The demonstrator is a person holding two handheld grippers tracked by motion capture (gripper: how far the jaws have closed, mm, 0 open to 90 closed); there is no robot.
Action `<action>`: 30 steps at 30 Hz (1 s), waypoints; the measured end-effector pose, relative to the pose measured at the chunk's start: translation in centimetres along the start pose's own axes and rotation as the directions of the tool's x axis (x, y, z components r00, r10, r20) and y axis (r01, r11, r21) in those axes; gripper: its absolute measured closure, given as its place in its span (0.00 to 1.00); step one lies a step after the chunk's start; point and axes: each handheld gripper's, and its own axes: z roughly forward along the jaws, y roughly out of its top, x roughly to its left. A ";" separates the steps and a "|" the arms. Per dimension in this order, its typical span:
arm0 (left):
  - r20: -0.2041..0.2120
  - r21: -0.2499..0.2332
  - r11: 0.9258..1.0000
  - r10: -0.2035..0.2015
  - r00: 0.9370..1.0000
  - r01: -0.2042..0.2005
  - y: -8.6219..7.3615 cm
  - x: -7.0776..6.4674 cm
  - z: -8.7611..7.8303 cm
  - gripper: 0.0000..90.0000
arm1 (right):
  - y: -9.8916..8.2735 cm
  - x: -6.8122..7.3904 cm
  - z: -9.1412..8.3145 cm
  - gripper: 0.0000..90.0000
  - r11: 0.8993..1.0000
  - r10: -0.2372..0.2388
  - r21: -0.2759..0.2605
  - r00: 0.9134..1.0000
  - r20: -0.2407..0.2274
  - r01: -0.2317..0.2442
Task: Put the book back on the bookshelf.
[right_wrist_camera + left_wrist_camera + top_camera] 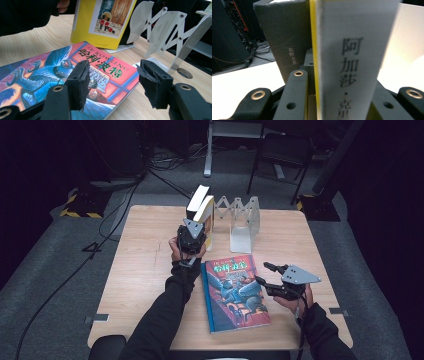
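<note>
Yellow book (206, 215) stands upright at the far middle of the tabletop (145, 270), beside a dark book (196, 200). Left tongs (191, 236) pinch its spine edge. Looks like a stiff, light, slick-covered paperback; best gripped low on the spine. Rack (243, 217) just right. Right tongs (270, 276) half open, empty, over the flat blue-red book (235, 292).

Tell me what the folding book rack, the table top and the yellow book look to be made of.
Folding book rack: likely sheet metal, matte silver-grey; thin flat plates riveted to crossing bars.
Table top: wood or a wood-look laminate, pale and matte; grain lines and board seams show.
Yellow book: paper with a card cover, slightly glossy; printed picture on its front, white spine clamped in the left gripper.
</note>
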 end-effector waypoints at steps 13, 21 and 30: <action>0.001 -0.005 1.000 0.023 1.000 -0.023 -0.7 -0.3 0.5 0.82 | -0.1 0.0 0.1 0.47 1.000 -0.003 0.014 1.000 -0.005 0.003; -0.002 -0.004 0.999 0.033 0.999 -0.033 -1.2 -0.3 0.3 0.81 | -0.2 0.2 0.3 0.47 1.000 -0.002 0.026 1.000 -0.014 0.002; -0.088 0.022 0.997 0.078 0.993 -0.077 -0.8 -1.5 0.7 0.82 | -0.3 0.2 0.3 0.47 0.999 -0.002 0.035 1.000 -0.019 0.002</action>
